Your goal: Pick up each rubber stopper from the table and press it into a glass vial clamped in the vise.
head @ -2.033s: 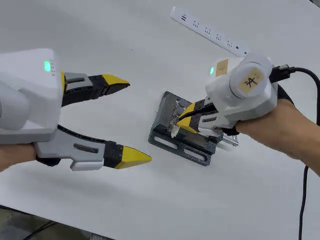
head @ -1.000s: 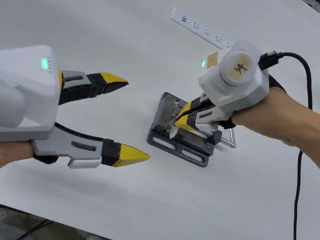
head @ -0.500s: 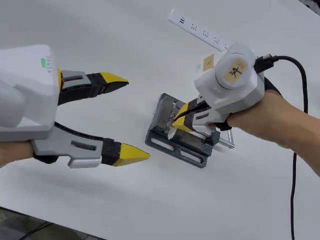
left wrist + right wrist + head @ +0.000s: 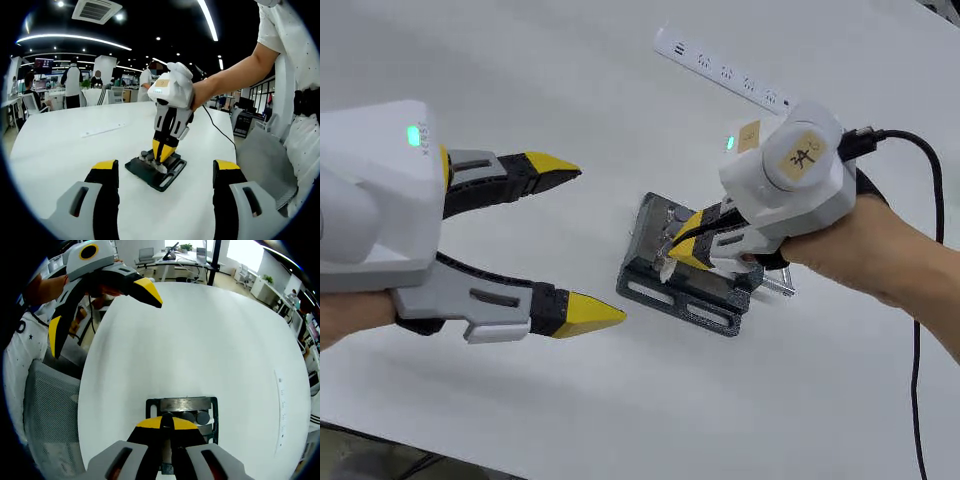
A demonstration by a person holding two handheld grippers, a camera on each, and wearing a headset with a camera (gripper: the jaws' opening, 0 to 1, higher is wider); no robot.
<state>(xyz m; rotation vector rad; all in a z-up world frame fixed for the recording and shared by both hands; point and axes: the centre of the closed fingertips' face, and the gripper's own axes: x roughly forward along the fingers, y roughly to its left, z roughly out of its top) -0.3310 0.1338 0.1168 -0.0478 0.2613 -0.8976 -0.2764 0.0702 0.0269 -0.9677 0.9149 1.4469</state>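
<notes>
Stoppers, dark rubber, two seated in the vise on the worktop: likely light, soft and grippy, best pinched by the sides, pressed gently over brittle glass; my right tongs closed just beside them, left tongs wide, well apart.

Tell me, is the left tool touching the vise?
Apart. The head view shows bare table between the open left tool and the vise.

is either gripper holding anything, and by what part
Left gripper is open and empty. Right gripper is shut at the vise; whether it pinches anything cannot be told.
</notes>
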